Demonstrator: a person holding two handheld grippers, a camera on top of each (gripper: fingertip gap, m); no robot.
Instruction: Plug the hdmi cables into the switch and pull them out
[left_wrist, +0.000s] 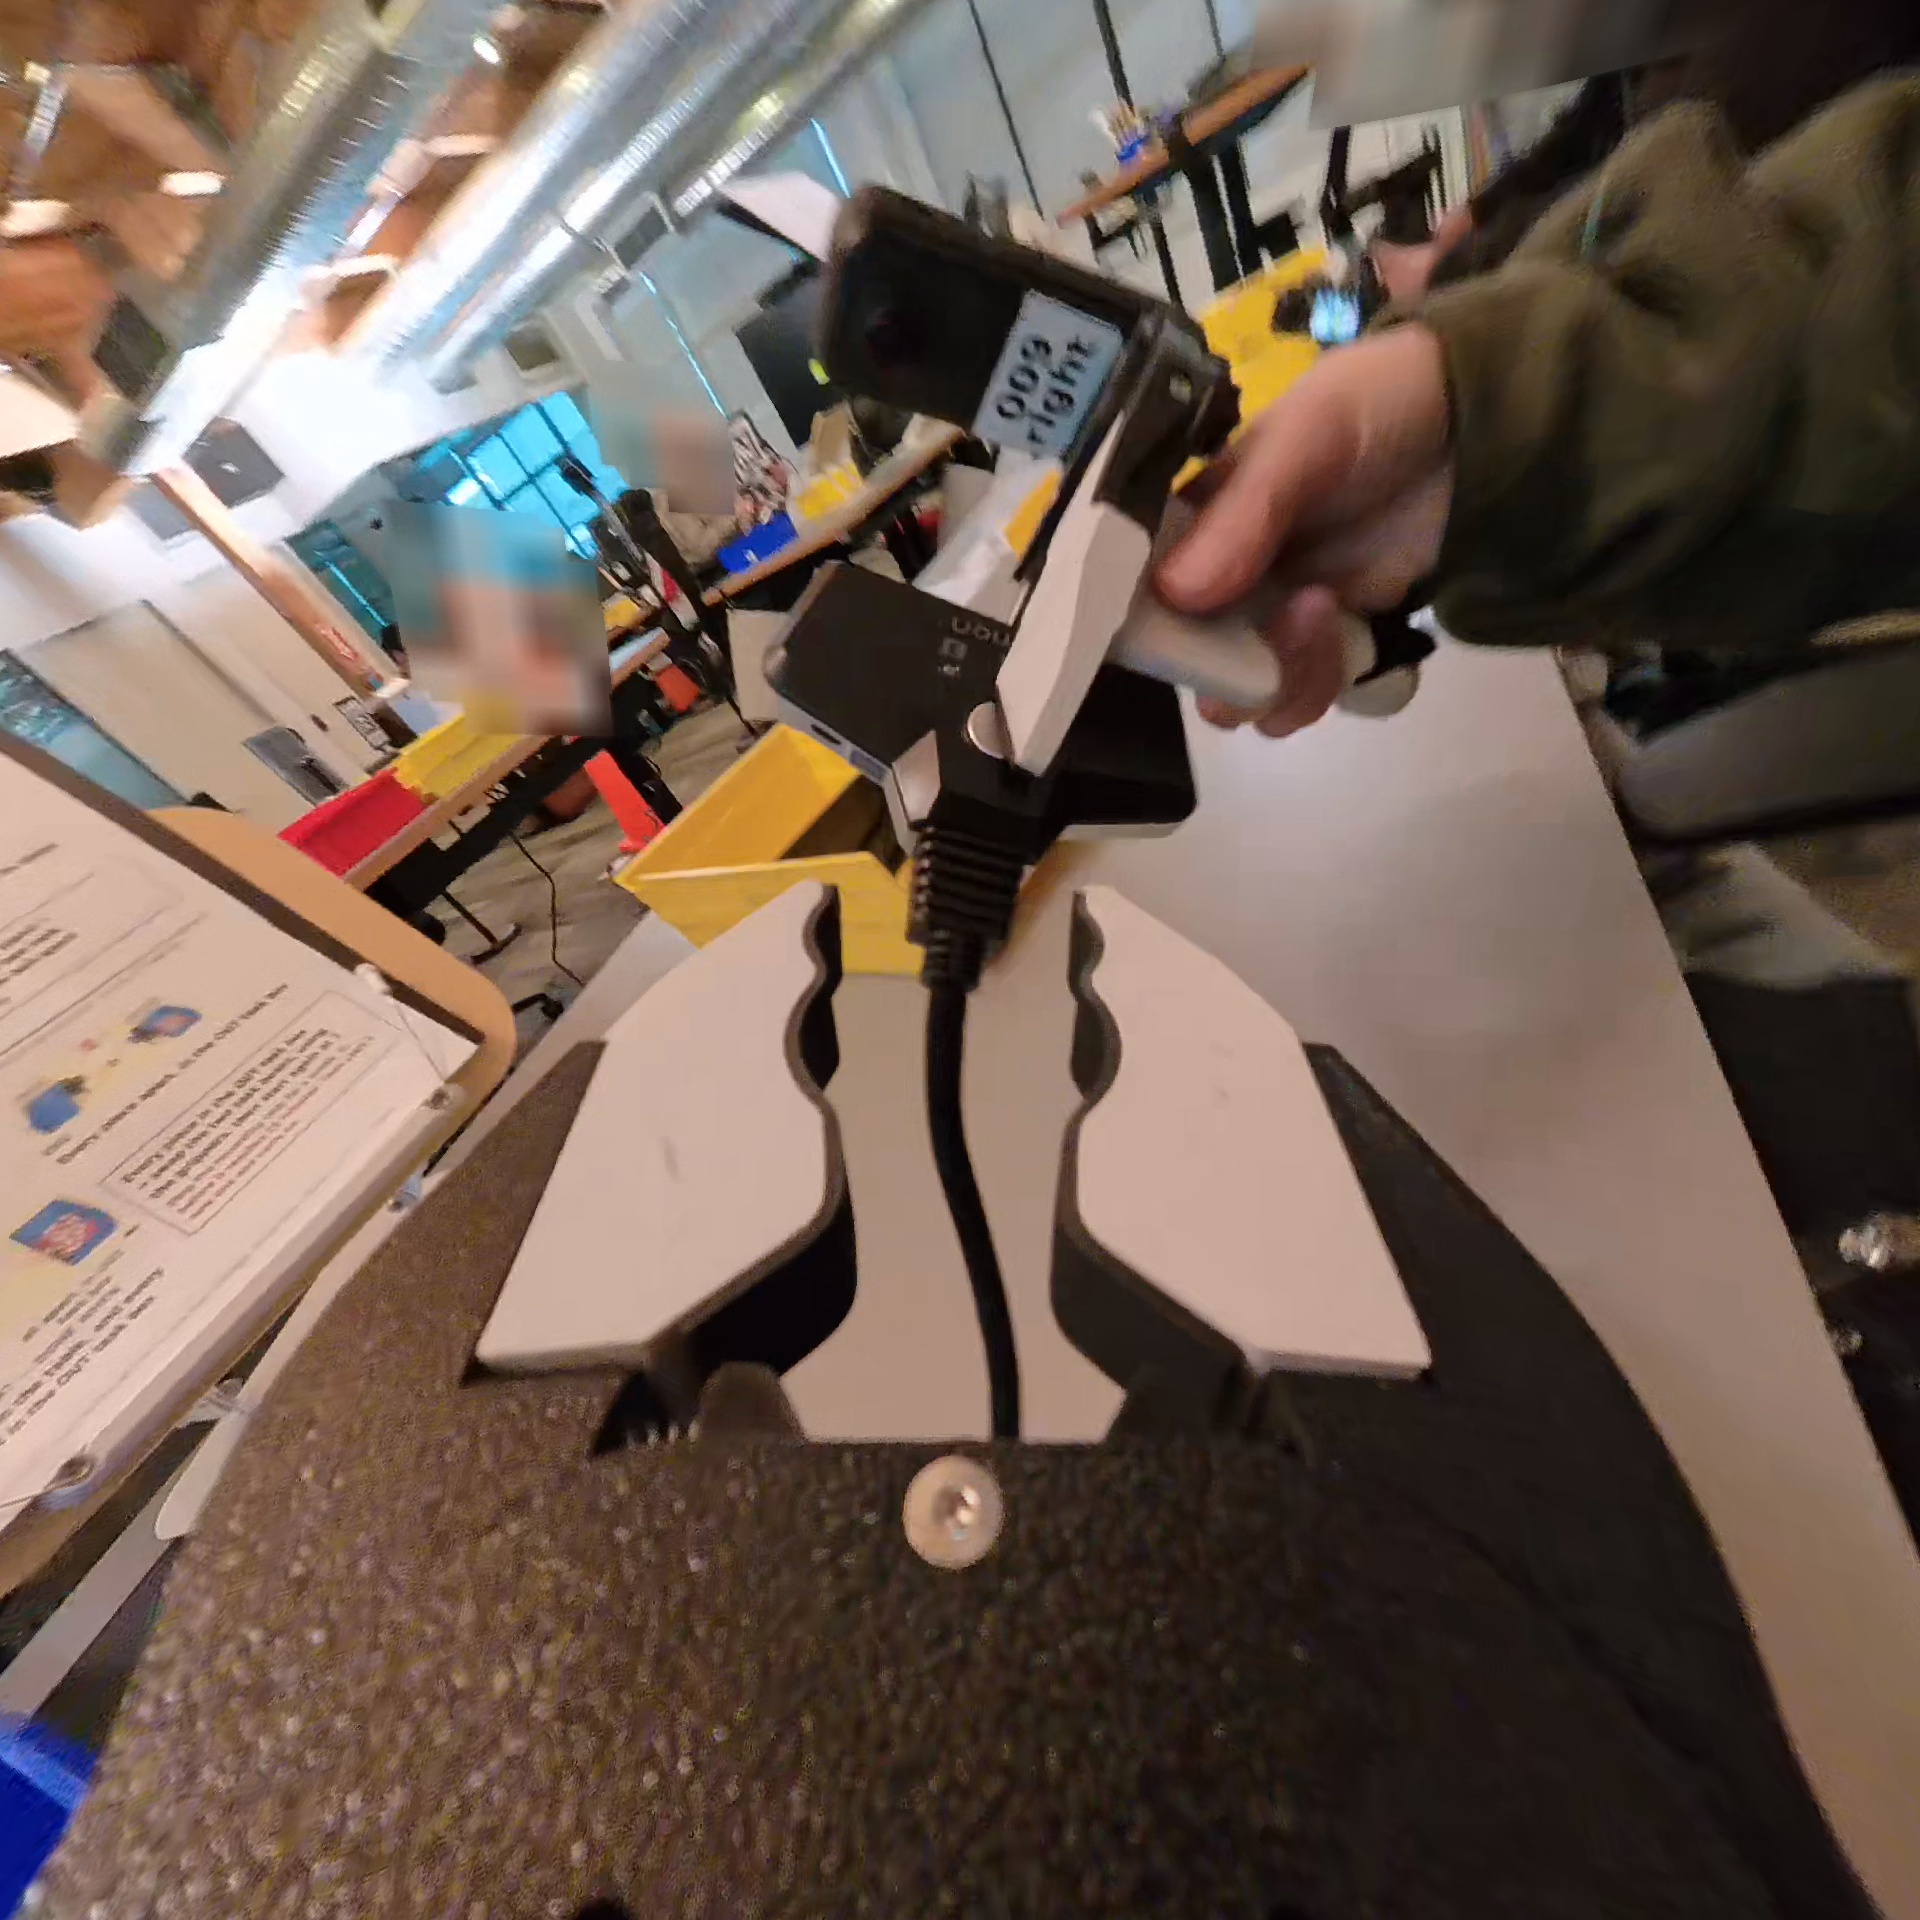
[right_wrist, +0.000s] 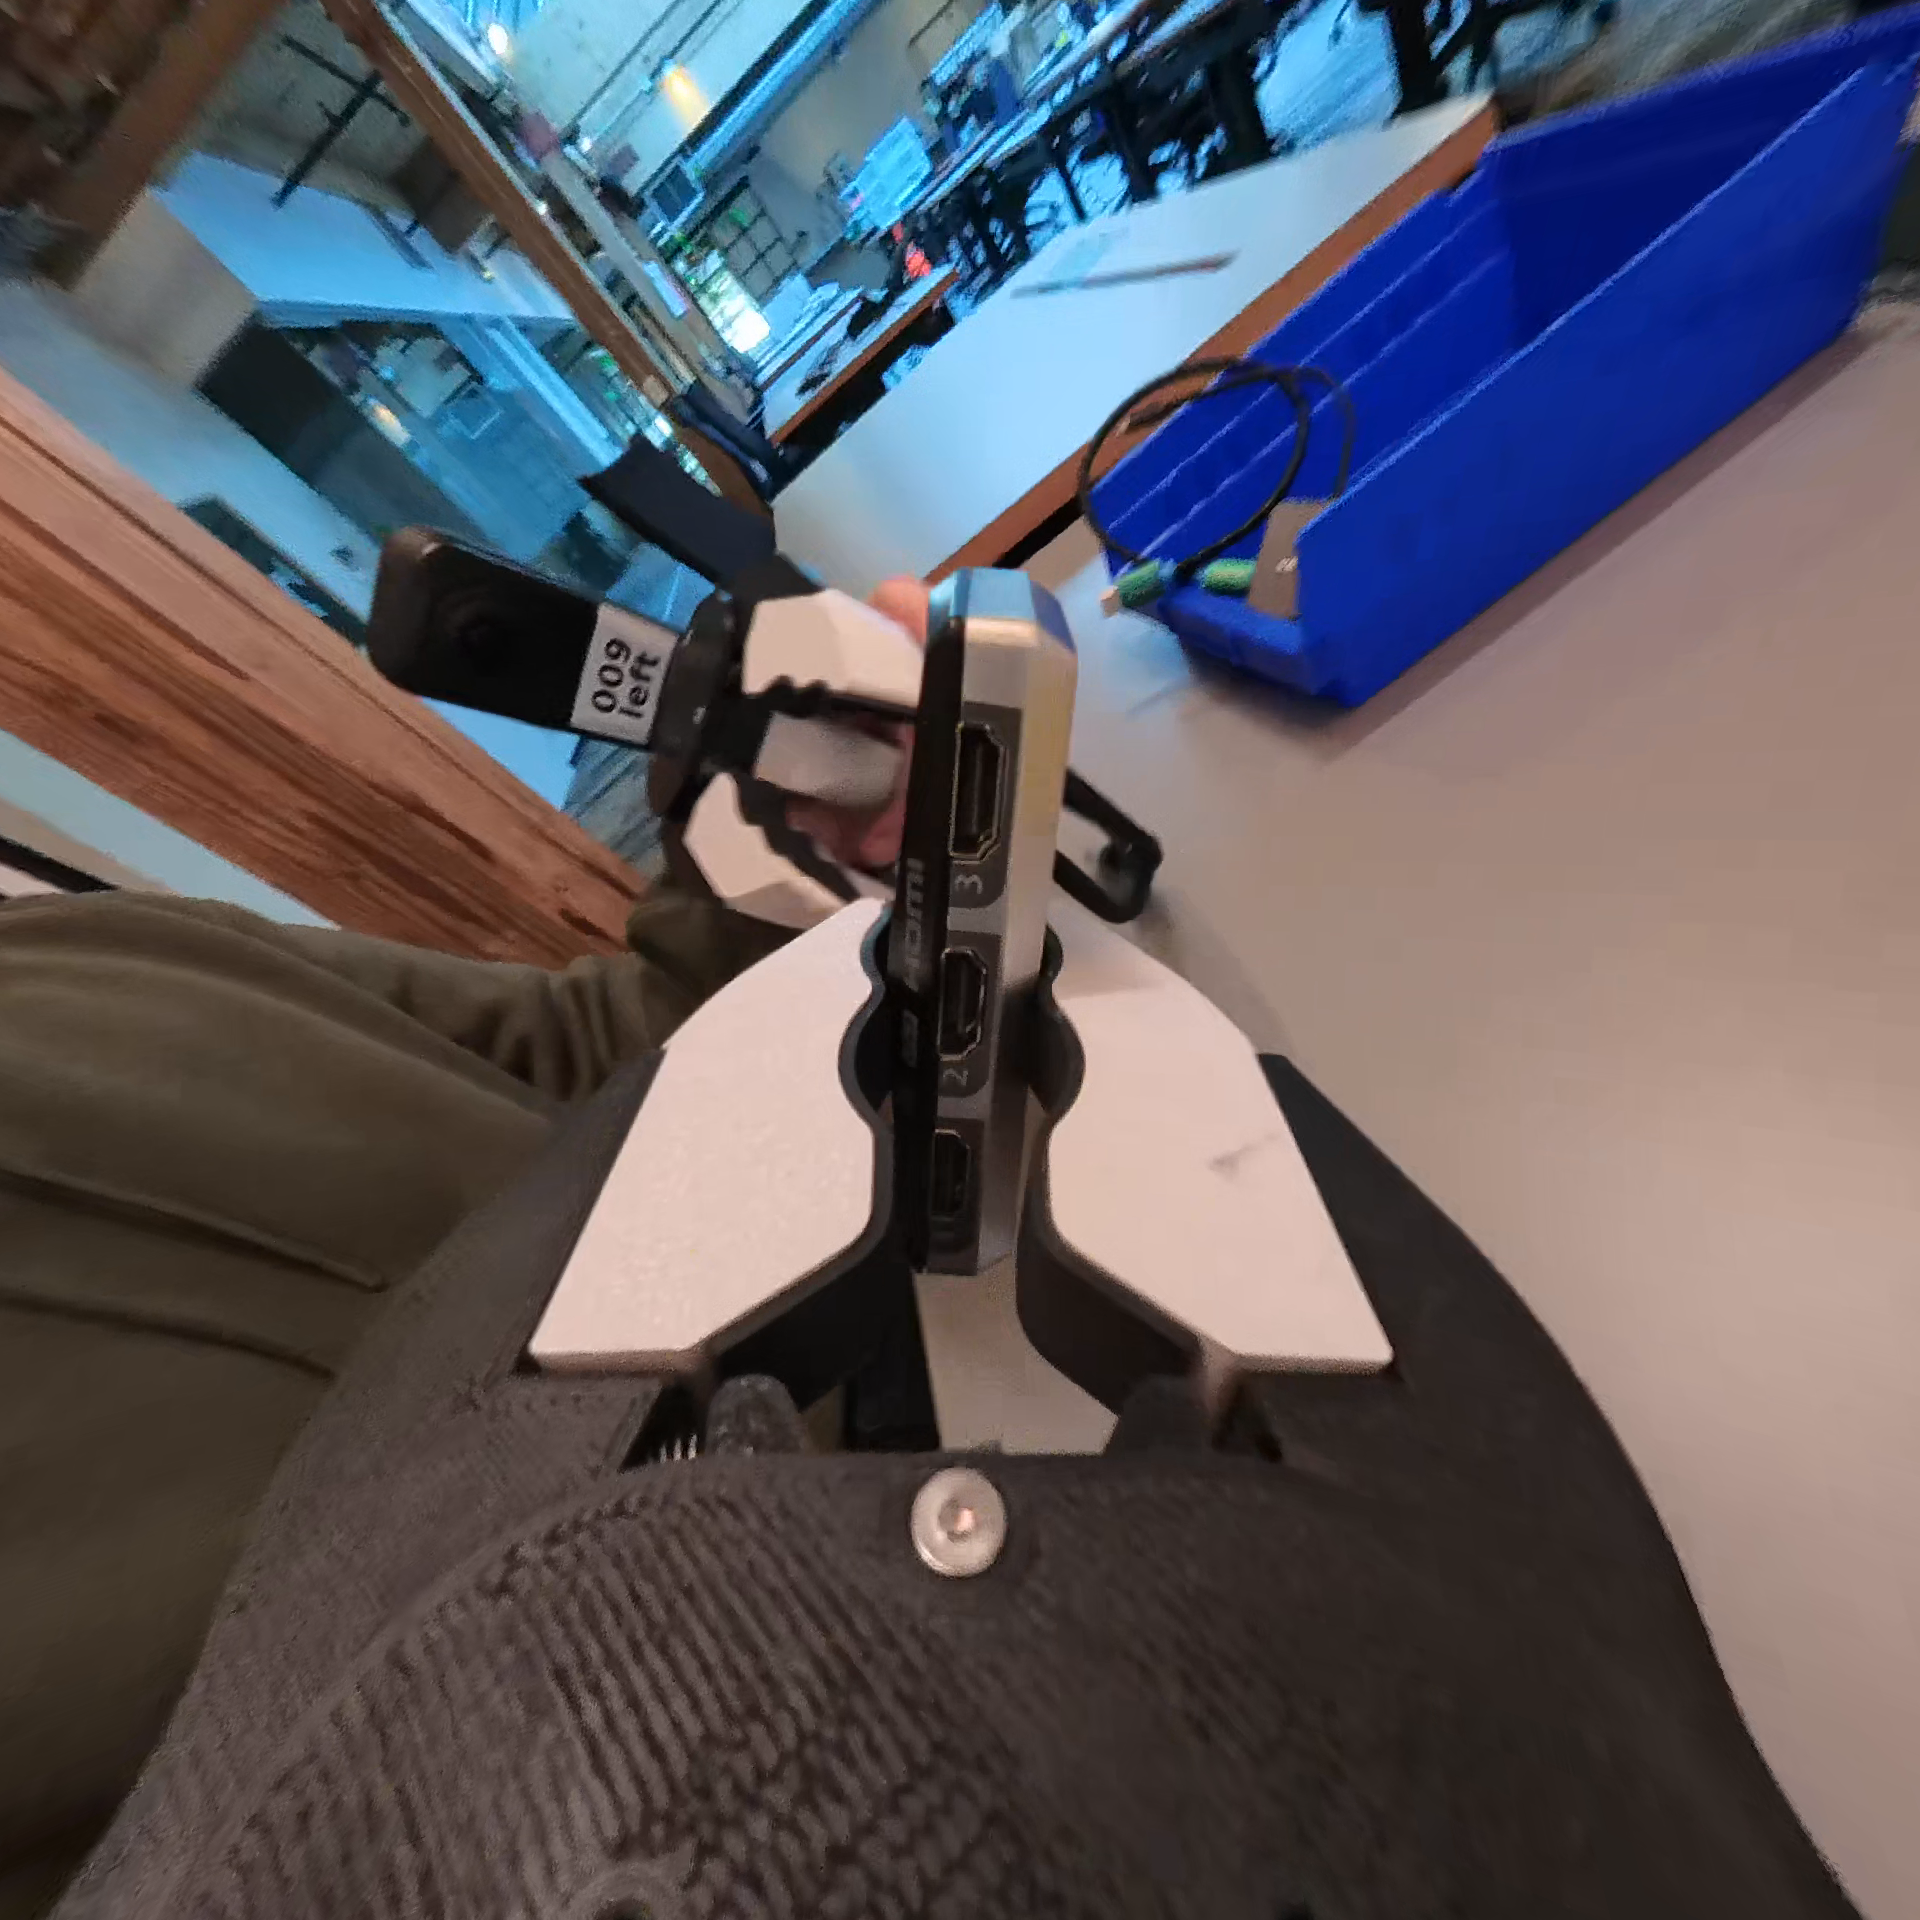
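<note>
My right gripper (right_wrist: 966, 935) is shut on the HDMI switch (right_wrist: 1013, 665), a flat silver and black box held on edge, with three empty ports facing the camera. In the left wrist view the switch (left_wrist: 883, 665) is held above the grey table by my right gripper (left_wrist: 982, 743). A black HDMI plug (left_wrist: 961, 883) sits at the switch's near edge and looks inserted. Its cable (left_wrist: 977, 1195) runs back between my left gripper's (left_wrist: 951, 914) fingers, which stand wide apart and do not clamp it. My left gripper (right_wrist: 831, 748) shows behind the switch.
A blue bin (right_wrist: 1558, 364) stands on the grey table (right_wrist: 1507, 935) at the far right, with a thin black cable with green ends (right_wrist: 1216, 571) at its front. A yellow bin (left_wrist: 748, 842) is beyond the table edge. A printed sheet on a board (left_wrist: 187, 1091) stands at left.
</note>
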